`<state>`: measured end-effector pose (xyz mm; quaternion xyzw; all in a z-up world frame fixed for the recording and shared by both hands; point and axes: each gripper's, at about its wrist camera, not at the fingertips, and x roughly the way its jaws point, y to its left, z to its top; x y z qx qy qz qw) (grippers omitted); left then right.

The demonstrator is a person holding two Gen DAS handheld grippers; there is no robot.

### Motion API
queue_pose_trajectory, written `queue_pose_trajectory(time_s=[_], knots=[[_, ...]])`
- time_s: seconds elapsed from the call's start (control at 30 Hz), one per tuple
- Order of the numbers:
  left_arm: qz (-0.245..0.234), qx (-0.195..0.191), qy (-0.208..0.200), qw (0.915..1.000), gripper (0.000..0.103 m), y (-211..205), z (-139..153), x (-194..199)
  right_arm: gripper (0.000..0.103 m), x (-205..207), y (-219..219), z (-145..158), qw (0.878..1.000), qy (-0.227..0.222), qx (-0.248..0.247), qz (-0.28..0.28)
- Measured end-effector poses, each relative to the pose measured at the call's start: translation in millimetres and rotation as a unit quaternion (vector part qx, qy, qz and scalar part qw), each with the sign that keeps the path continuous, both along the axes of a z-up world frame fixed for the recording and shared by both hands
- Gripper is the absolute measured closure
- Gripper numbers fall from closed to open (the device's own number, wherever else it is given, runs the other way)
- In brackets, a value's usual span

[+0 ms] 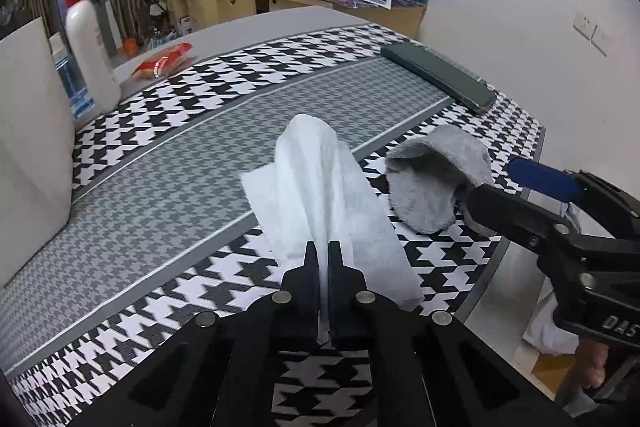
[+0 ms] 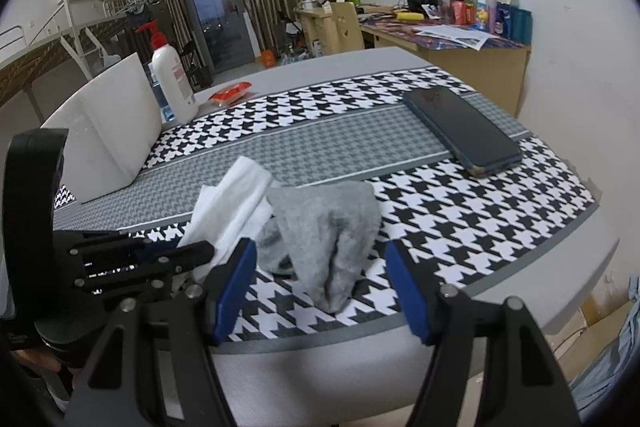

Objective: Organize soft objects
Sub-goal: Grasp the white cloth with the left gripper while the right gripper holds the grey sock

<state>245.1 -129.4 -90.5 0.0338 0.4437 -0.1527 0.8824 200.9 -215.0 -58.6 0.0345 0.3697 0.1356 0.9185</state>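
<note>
Left hand-held gripper pinching white cloth, near edge hidden; right hand-held gripper spread around grey cloth.

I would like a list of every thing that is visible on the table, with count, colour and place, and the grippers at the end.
white cloth: one, white, near edge of the mat, pinched at its near end
grey cloth: one, grey, fluffy, right beside the white cloth
phone: one, dark, far right on the mat
pump bottle: one, white with red pump, far left
red packet: one, red, past the mat
white box: one, left side
mat: one, black, white and grey houndstooth
left gripper: shut on the white cloth
right gripper: open, blue pads, either side of the grey cloth
</note>
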Motion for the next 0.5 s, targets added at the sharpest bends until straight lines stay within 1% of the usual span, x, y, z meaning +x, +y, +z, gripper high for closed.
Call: queue_pose_trajectory(time_s=[0.13, 0.27, 0.4, 0.47, 0.5], knots=[[0.006, -0.001, -0.015, 0.9999, 0.1, 12, 10, -6, 0.032, 6, 10, 0, 1.0, -0.004, -0.021, 0.003], [0.007, -0.004, -0.02, 0.9998, 0.1, 21, 14, -11, 0.029, 16, 18, -6, 0.999, -0.002, -0.046, -0.006], [0.006, -0.003, -0.03, 0.9995, 0.1, 26, 18, -16, 0.029, 25, 21, -14, 0.998, 0.02, -0.051, -0.017], [0.007, -0.002, -0.03, 0.9995, 0.1, 28, 18, -17, 0.029, 28, 24, -16, 0.998, 0.027, -0.052, -0.018], [0.007, -0.004, -0.028, 0.9996, 0.1, 30, 17, -17, 0.029, 29, 27, -17, 0.997, 0.03, -0.061, -0.021]])
